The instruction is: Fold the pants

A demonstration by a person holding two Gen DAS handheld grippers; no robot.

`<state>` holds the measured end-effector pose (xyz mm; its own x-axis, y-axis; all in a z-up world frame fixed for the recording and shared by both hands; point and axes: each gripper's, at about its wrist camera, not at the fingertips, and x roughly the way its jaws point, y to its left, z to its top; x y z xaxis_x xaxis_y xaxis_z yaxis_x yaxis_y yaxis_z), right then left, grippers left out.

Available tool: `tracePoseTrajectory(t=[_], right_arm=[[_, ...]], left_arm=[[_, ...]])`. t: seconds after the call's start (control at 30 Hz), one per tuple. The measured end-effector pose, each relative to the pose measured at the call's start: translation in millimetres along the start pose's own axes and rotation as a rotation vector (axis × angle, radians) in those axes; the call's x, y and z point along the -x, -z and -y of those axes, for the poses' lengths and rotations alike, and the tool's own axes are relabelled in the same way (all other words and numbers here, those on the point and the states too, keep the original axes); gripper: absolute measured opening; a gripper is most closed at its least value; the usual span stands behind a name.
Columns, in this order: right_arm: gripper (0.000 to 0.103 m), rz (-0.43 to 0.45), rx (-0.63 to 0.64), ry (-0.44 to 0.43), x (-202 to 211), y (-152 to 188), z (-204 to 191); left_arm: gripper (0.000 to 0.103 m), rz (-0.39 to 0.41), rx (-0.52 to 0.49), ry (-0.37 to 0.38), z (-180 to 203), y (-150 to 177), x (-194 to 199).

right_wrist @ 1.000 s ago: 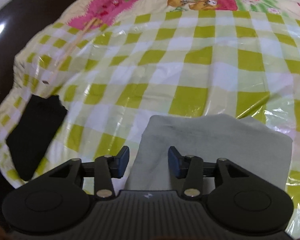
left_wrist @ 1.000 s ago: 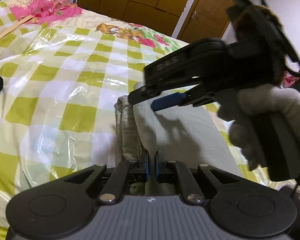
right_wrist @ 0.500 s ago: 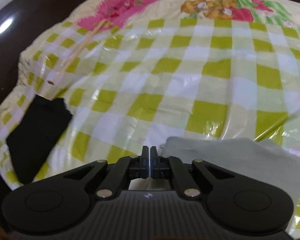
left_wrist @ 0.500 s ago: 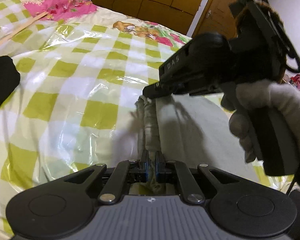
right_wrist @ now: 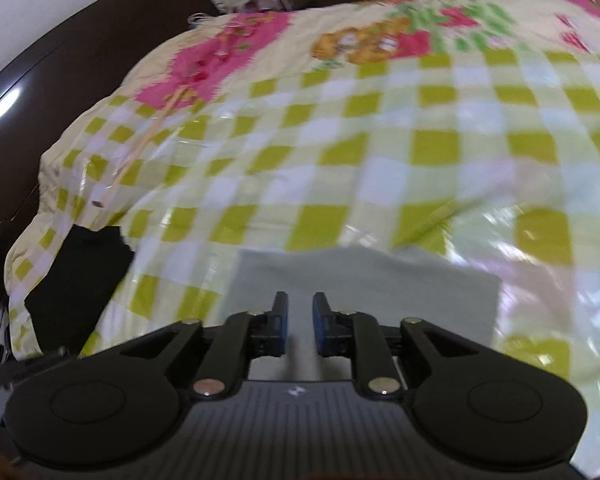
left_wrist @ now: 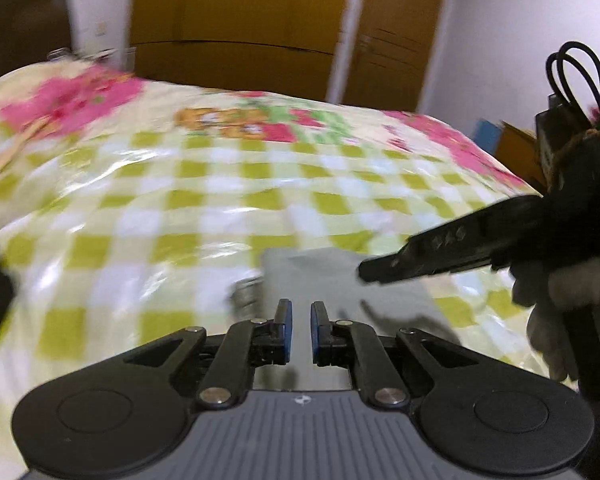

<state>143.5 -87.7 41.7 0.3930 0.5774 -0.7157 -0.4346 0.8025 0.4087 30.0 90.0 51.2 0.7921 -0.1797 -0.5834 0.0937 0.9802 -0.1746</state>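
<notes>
Lying flat on the checked bedspread (right_wrist: 380, 168), the folded grey pants (right_wrist: 364, 288) form a neat rectangle just beyond the tips of both tools. In the right wrist view the right gripper (right_wrist: 300, 320) hangs above the near edge of the pants, its blue-padded fingers (right_wrist: 281, 316) a narrow gap apart and opening, with nothing pinched between them; only grey cloth shows through the gap, lying below. The pants stretch from left of the fingers far out to the right, their far edge running straight across the green and white squares.

In the left wrist view the left gripper (left_wrist: 300, 328) also hovers over the near part of the pants (left_wrist: 340, 280), its jaws a narrow gap apart and empty, the cloth below rather than gripped. The layered folded edge of the pants shows as a blurred ridge just left of the fingertips. To the right, a gloved hand (left_wrist: 564, 292) holds the other tool, whose black fingers point leftward over the right part of the pants; from this side I cannot tell how far apart they stand.

A black garment (right_wrist: 76, 276) lies at the near left edge of the bed, well apart from the pants. A thin wooden stick (right_wrist: 148, 140) rests on the far left. Wooden wardrobe doors (left_wrist: 240, 20) stand beyond the bed.
</notes>
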Motion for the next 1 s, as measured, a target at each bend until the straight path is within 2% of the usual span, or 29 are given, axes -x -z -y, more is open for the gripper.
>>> tracePoseTrajectory(t=[0.13, 0.2, 0.3, 0.4, 0.47, 0.57, 0.7, 0.8, 0.87, 0.93, 1.0], right_arm=[[0.025, 0.008, -0.056, 0.007, 7, 14, 26], [0.027, 0.008, -0.047, 0.008, 13, 23, 32], [0.033, -0.021, -0.028, -0.046, 16, 40, 34], [0.034, -0.059, -0.038, -0.122, 14, 61, 30], [0.035, -0.088, -0.033, -0.174, 9, 72, 24], [0.035, -0.087, -0.018, -0.209, 6, 76, 19], [0.042, -0.024, -0.037, -0.209, 24, 70, 27], [0.046, 0.007, 0.008, -0.207, 40, 72, 22], [0.046, 0.000, 0.019, -0.240, 43, 79, 17], [0.046, -0.021, 0.042, -0.259, 40, 86, 9], [0.047, -0.033, 0.057, -0.262, 37, 94, 5]], left_arm=[[0.023, -0.006, -0.018, 0.061, 9, -11, -40], [0.023, -0.012, -0.001, 0.057, 7, -16, -58], [0.023, -0.072, -0.041, -0.068, 2, -15, -80], [0.024, -0.134, -0.078, -0.172, -9, 2, -85], [0.028, -0.168, -0.077, -0.230, -17, 13, -81], [0.028, -0.195, -0.051, -0.280, -27, 17, -72], [0.028, -0.189, 0.034, -0.222, -35, 13, -53], [0.029, -0.128, 0.015, -0.208, -26, -1, -43], [0.035, -0.101, -0.021, -0.195, -18, -12, -42], [0.046, -0.091, -0.027, -0.174, -13, -23, -45], [0.050, -0.111, -0.030, -0.150, -10, -28, -50]])
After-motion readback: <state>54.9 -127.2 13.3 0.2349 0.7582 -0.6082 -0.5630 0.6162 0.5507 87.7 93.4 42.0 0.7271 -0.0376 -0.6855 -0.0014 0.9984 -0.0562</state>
